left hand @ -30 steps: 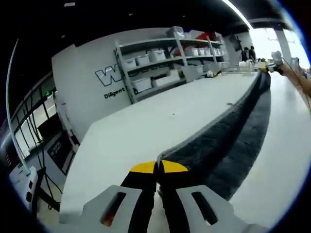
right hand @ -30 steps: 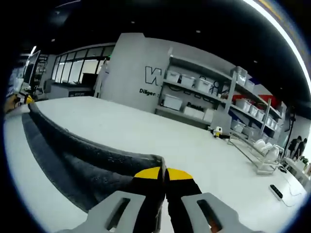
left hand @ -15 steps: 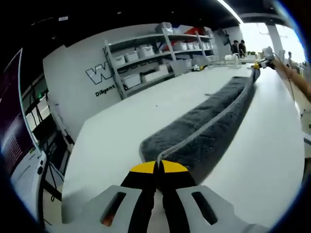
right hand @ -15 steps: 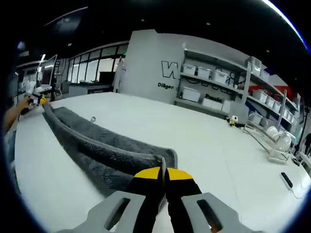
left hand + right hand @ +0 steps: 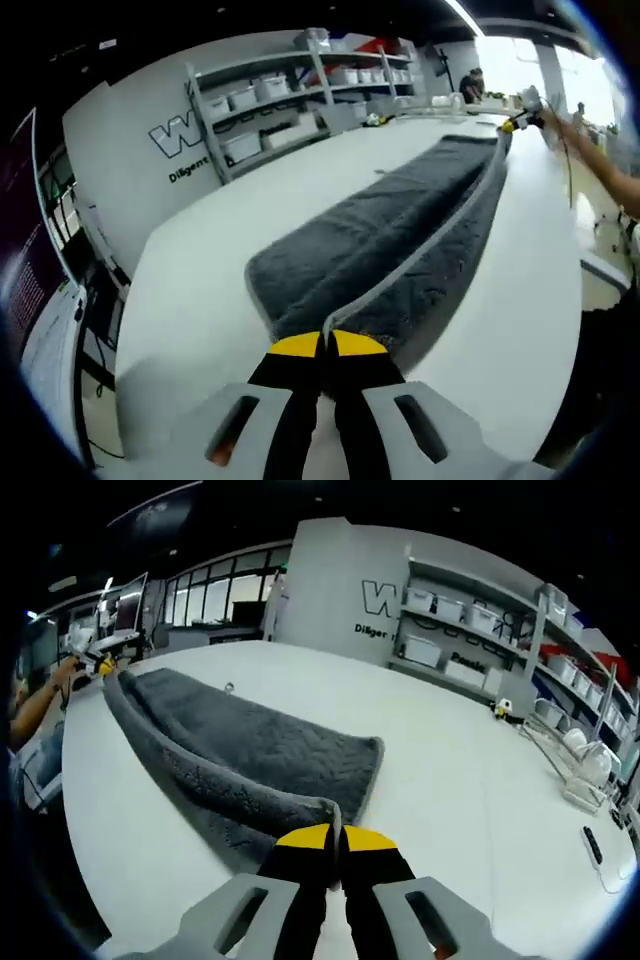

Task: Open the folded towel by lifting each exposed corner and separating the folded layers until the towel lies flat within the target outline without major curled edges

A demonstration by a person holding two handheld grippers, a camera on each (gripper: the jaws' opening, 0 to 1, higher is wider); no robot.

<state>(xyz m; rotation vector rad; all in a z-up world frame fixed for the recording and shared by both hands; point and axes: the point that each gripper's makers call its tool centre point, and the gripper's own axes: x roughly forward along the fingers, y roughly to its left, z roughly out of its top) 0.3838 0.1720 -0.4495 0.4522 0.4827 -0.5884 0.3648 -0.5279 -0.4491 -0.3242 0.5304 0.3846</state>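
Observation:
A dark grey towel lies along the white table, one long edge raised and stretched between both grippers. My left gripper is shut on the near corner of that edge. At the far end, the right gripper holds the other corner, with a person's arm behind it. In the right gripper view, my right gripper is shut on its corner of the towel. The raised edge runs left to the left gripper. A wider layer rests flat on the table.
Grey shelves with white bins stand against the wall beyond the table. In the right gripper view, a wire dish rack and a small black device sit on the table's right side. A small yellow figure stands near the shelves.
Both views now look down from higher up. More of the towel's top face shows, and a broad layer has spread flat on the table. Both grippers keep their hold.

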